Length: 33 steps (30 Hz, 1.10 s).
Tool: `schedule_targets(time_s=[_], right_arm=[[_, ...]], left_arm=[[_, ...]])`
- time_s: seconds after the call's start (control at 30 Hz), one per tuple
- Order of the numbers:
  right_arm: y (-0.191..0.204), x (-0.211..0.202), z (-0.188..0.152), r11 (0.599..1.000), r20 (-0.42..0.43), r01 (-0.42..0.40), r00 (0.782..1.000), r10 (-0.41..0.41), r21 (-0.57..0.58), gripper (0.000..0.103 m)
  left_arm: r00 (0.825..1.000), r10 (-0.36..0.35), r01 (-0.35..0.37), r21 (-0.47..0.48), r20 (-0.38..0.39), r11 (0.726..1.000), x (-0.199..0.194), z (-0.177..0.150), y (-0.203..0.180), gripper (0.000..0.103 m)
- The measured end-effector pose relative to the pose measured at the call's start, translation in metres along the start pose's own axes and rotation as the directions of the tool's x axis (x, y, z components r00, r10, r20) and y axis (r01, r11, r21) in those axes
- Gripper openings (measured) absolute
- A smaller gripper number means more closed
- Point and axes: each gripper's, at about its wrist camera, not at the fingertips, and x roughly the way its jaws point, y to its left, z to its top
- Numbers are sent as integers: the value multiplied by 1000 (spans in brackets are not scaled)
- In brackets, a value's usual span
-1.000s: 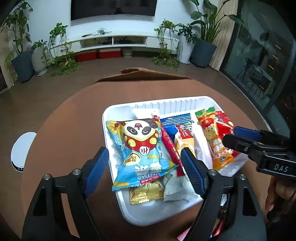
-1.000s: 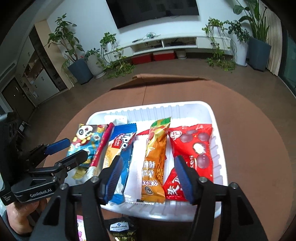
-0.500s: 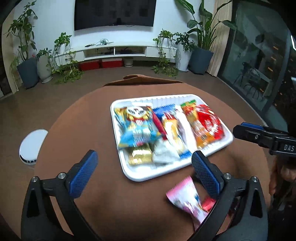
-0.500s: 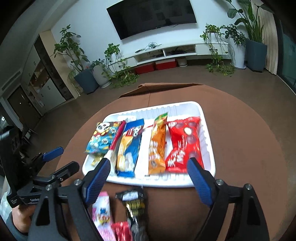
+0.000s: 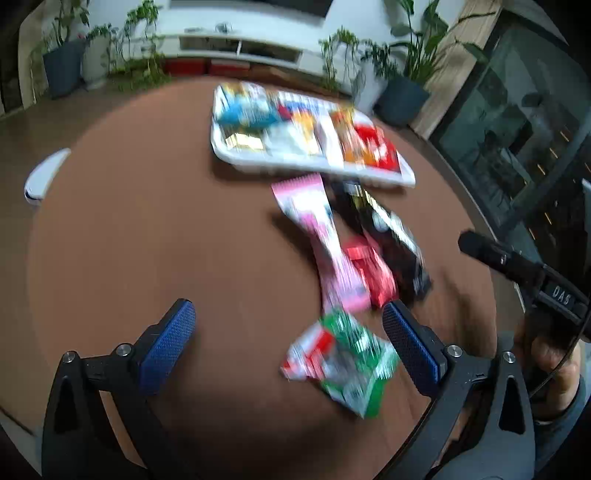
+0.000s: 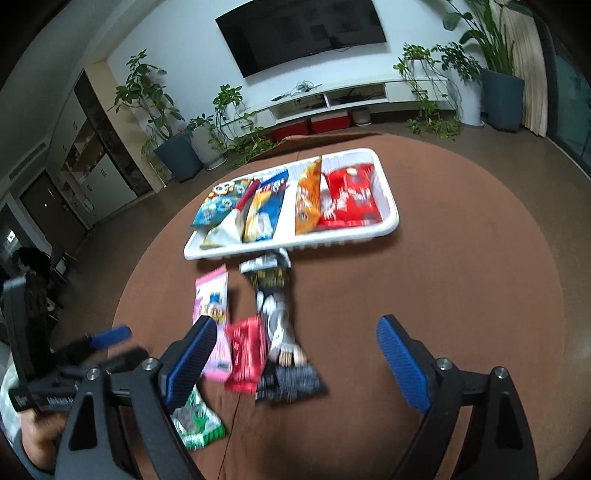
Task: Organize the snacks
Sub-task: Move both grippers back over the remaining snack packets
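- Living room: wall-mounted TV (image 6: 301,35), low white console, potted plants along the wall; a round brown table (image 6: 461,266) carries everything.
- White tray (image 6: 389,221) sits toward the table's far edge, lying flat. It holds a row of packets: blue panda bag (image 6: 216,206) at its left end, then a blue-and-yellow pack (image 6: 264,212), an orange pack (image 6: 308,201), and a red bag (image 6: 349,197) at its right end.
- Loose snacks lie on the table between the tray and the near edge. Black packet (image 6: 282,332) starts just beside the tray's near rim and runs toward the near edge.
- Pink packet (image 6: 212,314) lies left of the black one; small red packet (image 6: 245,354) lies between them, touching or overlapping both.
- Green-and-white packet (image 5: 343,362) lies nearest the near edge, apart from the other three.
- Left gripper (image 5: 288,350): jaws spread wide, nothing held; they have just been opening. The green-and-white packet lies on the table between the fingers, nearer the right one; contact cannot be told through the blur.
- Right gripper (image 6: 295,362): jaws wide apart, having just opened further, nothing gripped. The small red packet and the black packet's near end lie on the table between its fingers.
- Each gripper is held by a hand; the right hand (image 5: 554,365) shows in the left wrist view.
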Motion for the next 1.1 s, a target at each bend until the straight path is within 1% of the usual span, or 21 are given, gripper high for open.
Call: schedule_targets(time_s=[0.07, 0.1, 0.23, 0.33, 0.47, 0.6, 0.8, 0.97, 1.03, 1.07, 1.1], right_arm=[[0, -2, -10, 1000, -7, 3, 1000, -3, 0, 90], [-1, -3, -17, 1000, -11, 4, 1000, -4, 2, 90], [-7, -4, -30, 1000, -20, 4, 1000, -3, 24, 90], [-8, -8, -32, 1000, -3, 24, 1000, -24, 13, 90], [-6, -11, -36, 1000, 14, 26, 1000, -26, -2, 90], [-3, -9, -34, 999, 14, 36, 999, -36, -29, 90], [-4, -7, -29, 998, 12, 45, 999, -45, -38, 89], [-5, -6, -30, 998, 8, 52, 999, -51, -43, 89], [-7, -4, -30, 998, 5, 51, 999, -50, -41, 89], [-7, -4, -30, 998, 4, 50, 999, -50, -40, 89], [-7, -3, -31, 998, 3, 50, 999, -50, -40, 89]], left_arm=[[1000, -8, 8, 10, -15, 1000, 5, -11, -7, 103], [1000, 2, -1, 18, -26, 1000, 7, -17, -10, 103], [1000, 11, -10, 16, -28, 1000, 8, -22, -16, 103], [1000, 27, -27, 3, -16, 1000, 2, -12, -17, 103], [999, 41, -41, 0, -4, 999, -2, -2, -19, 103], [998, 55, -55, -3, -3, 998, 3, 14, -17, 103], [995, 94, -94, 28, -29, 995, 28, 50, -23, 102], [987, 133, -130, 42, -90, 991, 57, 65, -21, 101], [986, 138, -134, 52, -97, 990, 63, 67, -19, 93], [986, 135, -130, 53, -100, 990, 66, 66, -17, 84], [985, 134, -129, 52, -106, 990, 68, 66, -16, 79]])
